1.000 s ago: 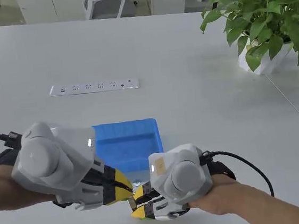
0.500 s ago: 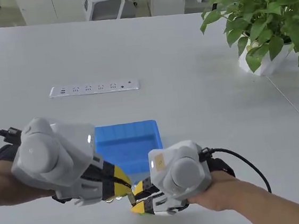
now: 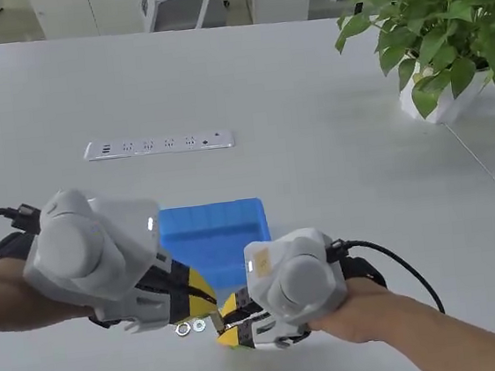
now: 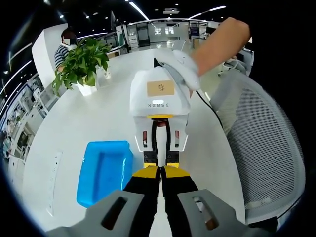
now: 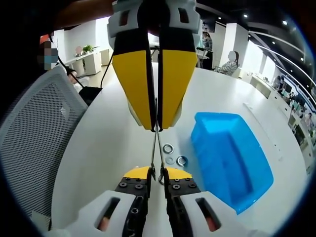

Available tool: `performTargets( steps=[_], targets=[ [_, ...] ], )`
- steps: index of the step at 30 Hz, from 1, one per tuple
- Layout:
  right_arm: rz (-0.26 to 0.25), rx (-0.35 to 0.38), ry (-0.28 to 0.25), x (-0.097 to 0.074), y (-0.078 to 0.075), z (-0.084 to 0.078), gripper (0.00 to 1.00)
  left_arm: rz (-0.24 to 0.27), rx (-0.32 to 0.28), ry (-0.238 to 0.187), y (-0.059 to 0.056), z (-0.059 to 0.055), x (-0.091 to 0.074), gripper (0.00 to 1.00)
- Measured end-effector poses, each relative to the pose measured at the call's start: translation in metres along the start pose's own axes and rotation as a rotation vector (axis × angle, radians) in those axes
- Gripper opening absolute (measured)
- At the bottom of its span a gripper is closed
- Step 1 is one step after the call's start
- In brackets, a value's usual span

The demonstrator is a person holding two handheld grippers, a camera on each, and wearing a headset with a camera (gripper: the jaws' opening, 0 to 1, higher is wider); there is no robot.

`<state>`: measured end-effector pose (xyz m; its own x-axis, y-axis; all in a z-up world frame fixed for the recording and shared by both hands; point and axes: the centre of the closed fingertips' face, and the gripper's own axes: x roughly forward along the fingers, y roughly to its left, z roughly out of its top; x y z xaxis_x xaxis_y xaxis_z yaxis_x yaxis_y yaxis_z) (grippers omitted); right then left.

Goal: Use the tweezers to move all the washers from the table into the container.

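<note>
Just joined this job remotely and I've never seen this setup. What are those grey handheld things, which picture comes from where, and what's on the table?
No robot here: a person holds a pair of yellow-tipped tongs in each hand. The wide picture comes from a headset camera looking down; each round one comes from a camera riding on one pair of tongs. The left tongs are shut on thin metal tweezers, whose far end reaches between the tips of the right tongs; whether those grip it I cannot tell. On the white table lie three washers beside a blue container, plus a power strip and a potted plant.
</note>
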<state>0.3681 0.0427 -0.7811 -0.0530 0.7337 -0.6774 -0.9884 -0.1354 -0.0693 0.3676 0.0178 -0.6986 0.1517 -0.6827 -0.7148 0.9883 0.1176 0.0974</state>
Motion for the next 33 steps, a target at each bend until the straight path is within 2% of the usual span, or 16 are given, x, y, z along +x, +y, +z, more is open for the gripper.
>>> performTargets(
  steps=[10,16,24,33],
  targets=[
    [0.002,-0.011,0.002,0.0014,-0.0033,0.0005,0.12,-0.001,0.006,-0.001,0.0033,0.0013,0.0001,0.05],
    [0.004,0.002,0.002,0.0042,-0.0042,-0.0028,0.12,-0.001,0.008,0.013,0.0053,-0.0029,0.0024,0.05],
    [-0.001,0.006,0.006,0.0041,-0.0048,-0.0037,0.12,-0.003,0.006,0.001,0.0076,-0.0013,0.0035,0.05],
    [0.000,0.055,0.012,0.0039,-0.0040,-0.0043,0.09,-0.004,-0.007,-0.003,0.0087,-0.0018,0.0034,0.05]
  ],
)
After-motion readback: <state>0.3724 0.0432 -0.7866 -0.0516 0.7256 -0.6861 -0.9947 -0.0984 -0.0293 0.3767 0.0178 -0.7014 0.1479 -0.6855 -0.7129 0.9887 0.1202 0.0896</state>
